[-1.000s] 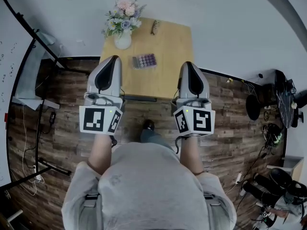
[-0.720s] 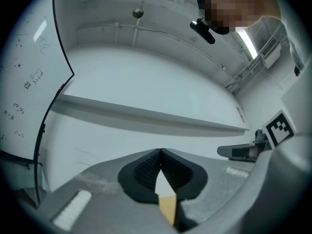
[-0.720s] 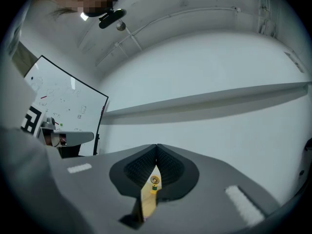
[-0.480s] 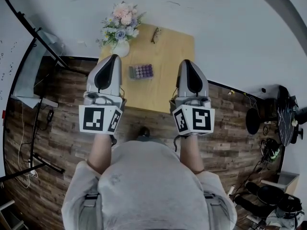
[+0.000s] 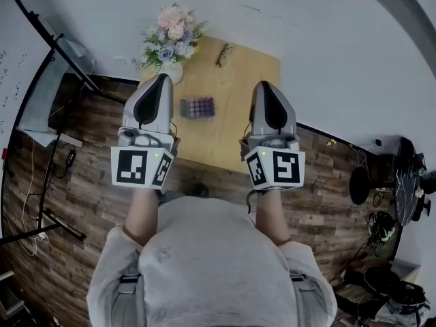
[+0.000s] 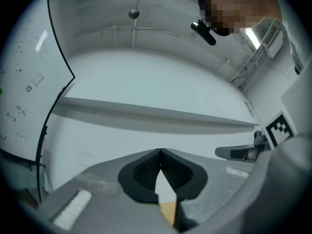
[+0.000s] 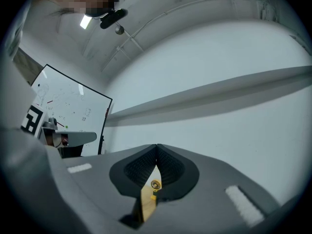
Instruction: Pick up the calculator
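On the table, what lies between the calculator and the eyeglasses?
Nothing: in the head view, only bare wooden tabletop separates the calculator from the eyeglasses.

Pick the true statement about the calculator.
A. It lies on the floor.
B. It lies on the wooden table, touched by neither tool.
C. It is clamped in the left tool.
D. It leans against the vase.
B: the calculator lies flat on the table, apart from the left tool and right tool, both shut and empty.
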